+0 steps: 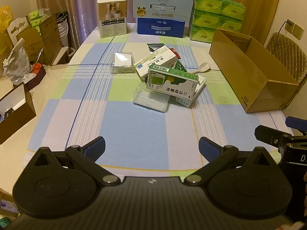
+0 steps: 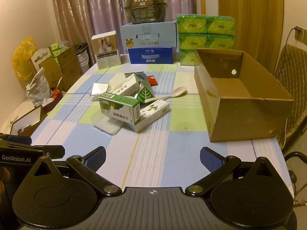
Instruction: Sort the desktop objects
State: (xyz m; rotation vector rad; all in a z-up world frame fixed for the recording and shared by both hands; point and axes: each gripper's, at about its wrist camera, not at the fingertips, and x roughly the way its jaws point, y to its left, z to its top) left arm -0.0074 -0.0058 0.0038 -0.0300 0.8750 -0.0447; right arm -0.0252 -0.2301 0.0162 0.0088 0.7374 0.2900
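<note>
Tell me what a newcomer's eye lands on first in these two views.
First, the jumbled pile mid-table on the checked tablecloth: a green and white medicine box leaning on a clear plastic case, with a white spoon behind. Next, the open cardboard box at the right edge, seemingly empty. Both tools, left tool and right tool, are open near the front edge.

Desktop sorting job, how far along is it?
Nothing looks sorted yet: the brown cardboard box shows only a bare floor. Nothing is in hand; the left tool and right tool are both open. Left: the green-and-white medicine carton, clear plastic case and white spoon pile.
</note>
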